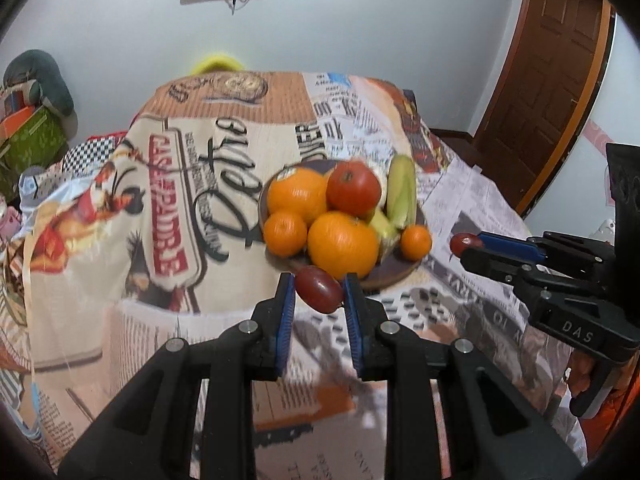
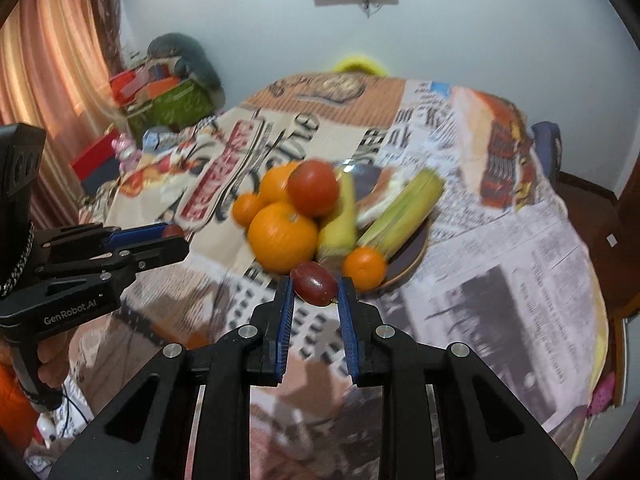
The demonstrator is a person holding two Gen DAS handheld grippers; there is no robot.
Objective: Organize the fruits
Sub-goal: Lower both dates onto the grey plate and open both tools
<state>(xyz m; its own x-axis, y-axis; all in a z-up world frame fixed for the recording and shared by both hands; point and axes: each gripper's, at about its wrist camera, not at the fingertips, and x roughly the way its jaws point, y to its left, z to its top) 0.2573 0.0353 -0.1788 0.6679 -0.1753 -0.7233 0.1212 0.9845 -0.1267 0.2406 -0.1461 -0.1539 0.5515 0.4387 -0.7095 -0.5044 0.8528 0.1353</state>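
The left gripper (image 1: 319, 290) holds a dark red grape (image 1: 319, 289) between its two blue pads (image 1: 285, 312), its fingers closed only as far as the fruit allows. The right gripper (image 2: 314, 289) does the same with a second grape (image 2: 314, 282), pinched near the tips of its pads (image 2: 285, 312). Both grapes are in the air, just in front of the near rim of the plate (image 1: 394, 272), which stands on a table covered with a printed cloth (image 1: 168, 208).

The plate is dark and round, and it is already full. Two big oranges (image 1: 343, 245) lie there, one in front and one behind it to the left, with a small mandarin (image 1: 285, 233) touching both. A red tomato (image 1: 353, 189) sits on top of the pile. To the right of it lie yellow-green bananas (image 1: 401, 192), a little blurred, so I cannot count them surely. Another small mandarin (image 1: 416, 242) rests at the right edge of the plate.

In the left wrist view the right gripper comes in from the right side, well apart from the left one, and its grape (image 1: 466, 243) shows at its tips. In the right wrist view the left gripper (image 2: 174, 234) comes in from the left with only a bit of red visible. Behind the table are a pale wall (image 1: 360, 32) and a brown door (image 1: 556, 64).
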